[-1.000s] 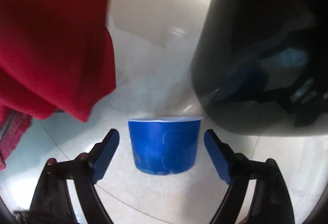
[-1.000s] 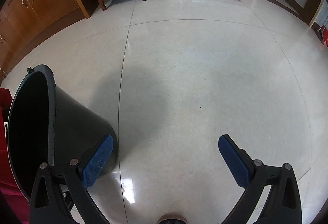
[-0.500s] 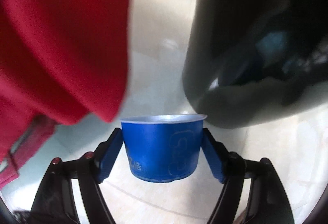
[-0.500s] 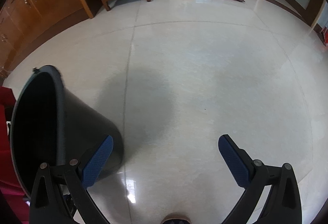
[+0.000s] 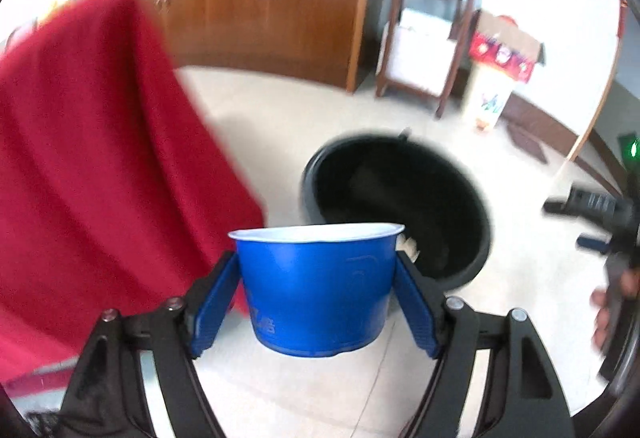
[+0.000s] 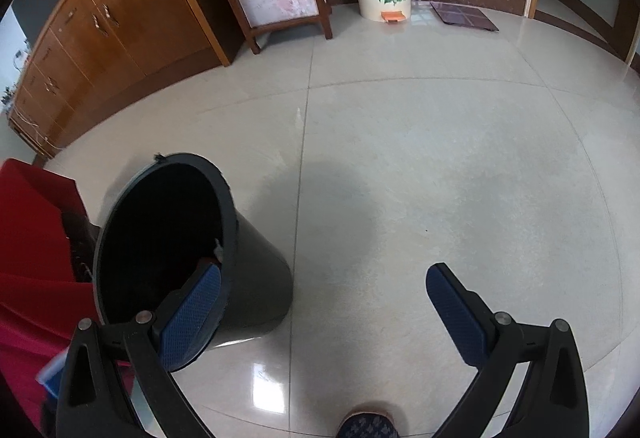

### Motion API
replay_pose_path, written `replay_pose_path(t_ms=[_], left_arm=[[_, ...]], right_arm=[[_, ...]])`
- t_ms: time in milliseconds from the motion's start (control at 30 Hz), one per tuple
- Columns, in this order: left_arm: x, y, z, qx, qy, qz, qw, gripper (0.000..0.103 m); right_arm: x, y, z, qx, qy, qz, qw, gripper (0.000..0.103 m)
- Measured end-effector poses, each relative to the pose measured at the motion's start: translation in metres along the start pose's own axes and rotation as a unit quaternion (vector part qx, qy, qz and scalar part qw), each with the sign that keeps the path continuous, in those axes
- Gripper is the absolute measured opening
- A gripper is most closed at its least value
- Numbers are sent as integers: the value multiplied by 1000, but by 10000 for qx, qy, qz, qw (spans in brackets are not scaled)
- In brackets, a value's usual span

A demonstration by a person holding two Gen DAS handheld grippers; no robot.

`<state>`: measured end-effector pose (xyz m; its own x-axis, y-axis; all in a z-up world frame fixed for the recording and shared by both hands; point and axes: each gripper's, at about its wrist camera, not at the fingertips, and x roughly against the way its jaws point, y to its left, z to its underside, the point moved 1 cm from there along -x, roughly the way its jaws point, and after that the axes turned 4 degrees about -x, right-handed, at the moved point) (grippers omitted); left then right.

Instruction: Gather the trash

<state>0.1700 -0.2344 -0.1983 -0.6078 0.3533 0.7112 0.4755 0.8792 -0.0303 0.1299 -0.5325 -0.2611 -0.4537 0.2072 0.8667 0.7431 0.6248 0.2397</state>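
A pale tiled floor fills most of the right wrist view, with a wooden cabinet along its far edge. A red cloth hangs at the left. Beside it stands a black bin, open at the top, with something pale inside, too dark to identify. The left gripper pinches a blue cup by its sides, upright and clear of the floor, on the near side of the bin. The right gripper is spread wide with nothing between its pads.
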Motion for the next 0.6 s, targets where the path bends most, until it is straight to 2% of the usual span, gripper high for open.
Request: replay_pose_path(t_ms=[100,167,267,433,600], left_arm=[[-20,-12,-26,-117,-111,132,9998,78],[-50,-21,-49,-243,62,278,9993,79],[-53,-25,-62,-320,96,274,9991,93],[-15,-13,-64,-322,-80,7,9994,98],[19,15,-66,-47,-290,-451,9986,102]], right_arm=[[5,-4,-4,-47,42,-46,10000,103],[7,-6,-9,-137,59,-54,9999,103],[12,-9,-19,-226,-21,-72,9997,103],[25,0,-25,-182,-166,-187,9995,103],[49,46,-23,236,-376,-503,9977,103]])
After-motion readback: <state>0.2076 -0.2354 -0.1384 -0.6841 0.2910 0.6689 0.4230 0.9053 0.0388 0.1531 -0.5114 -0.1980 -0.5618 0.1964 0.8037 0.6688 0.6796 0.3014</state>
